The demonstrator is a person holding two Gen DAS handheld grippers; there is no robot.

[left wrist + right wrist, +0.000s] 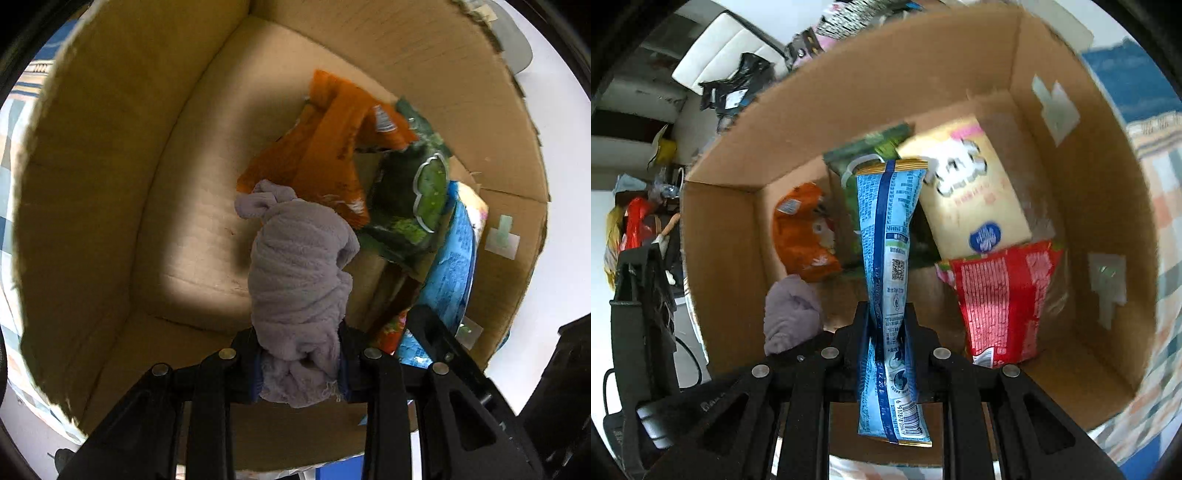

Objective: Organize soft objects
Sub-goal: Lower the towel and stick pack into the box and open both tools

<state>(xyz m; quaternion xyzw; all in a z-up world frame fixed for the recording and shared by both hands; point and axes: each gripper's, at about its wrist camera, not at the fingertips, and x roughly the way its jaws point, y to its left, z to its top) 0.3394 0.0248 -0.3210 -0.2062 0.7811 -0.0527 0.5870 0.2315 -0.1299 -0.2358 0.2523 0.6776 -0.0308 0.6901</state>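
My left gripper point(301, 363) is shut on a bunched grey-lilac cloth point(299, 266) and holds it inside the cardboard box point(110, 155), above its floor. The cloth also shows in the right wrist view point(790, 314). My right gripper point(886, 332) is shut on a light blue snack bag point(888, 236), held inside the same box; the bag also shows in the left wrist view point(454, 258). In the box lie an orange bag point(325, 147) point(805, 232), a green bag point(413, 192) point(871, 147), a cream pack point(975, 199) and a red bag point(1001, 299).
The box walls point(1108, 206) rise on all sides of both grippers. A checked cloth surface point(1160, 206) lies to the right of the box. Clutter with black bags point(738, 85) and a white cushion point(720, 48) stands beyond the box's far left.
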